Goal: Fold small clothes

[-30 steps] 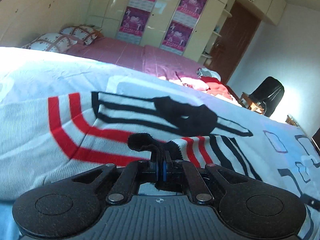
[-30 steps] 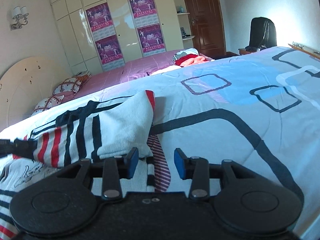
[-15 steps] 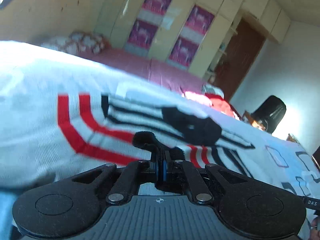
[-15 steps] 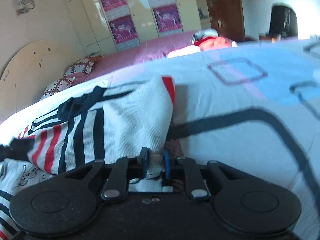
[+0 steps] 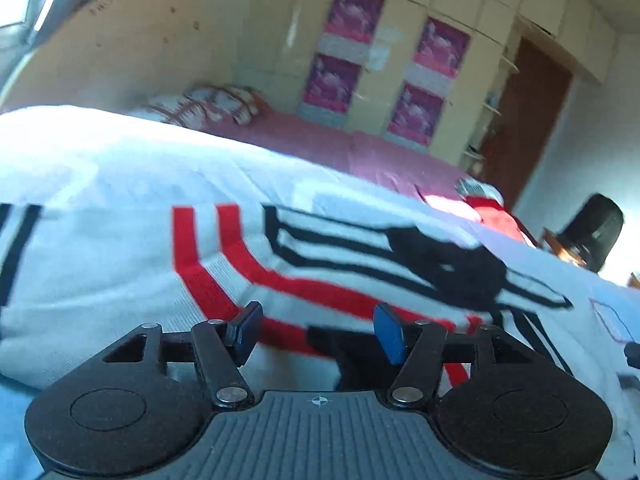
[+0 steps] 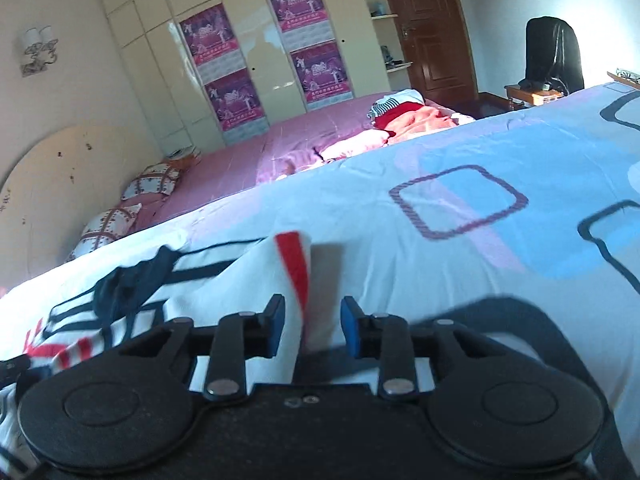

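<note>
Both my claws have let go. A moment ago my left gripper (image 5: 316,330) was pinched tight on the black cuff of the striped sweater (image 5: 304,264); now its fingers stand spread wide with nothing between the pads, and the black cuff (image 5: 352,356) lies loose on the cloth just ahead of my palm. My right gripper (image 6: 312,330) was clamped on the sweater's white edge half a second ago; now its blue pads are apart too, and the white fold with its red band (image 6: 296,276) stands up in the gap between them, gripped by neither as far as I can tell.

The sweater (image 6: 140,300) lies folded on the pale blue bedspread (image 6: 460,240), white knit with red and black stripes, its black collar patch (image 5: 452,268) on top. In the left view the picture is blurred and tilted more than before, showing more of the headboard and cupboards. Beyond lies the pink bed (image 6: 260,160) with a heap of red and white clothes (image 6: 404,120) at its far end.
</note>
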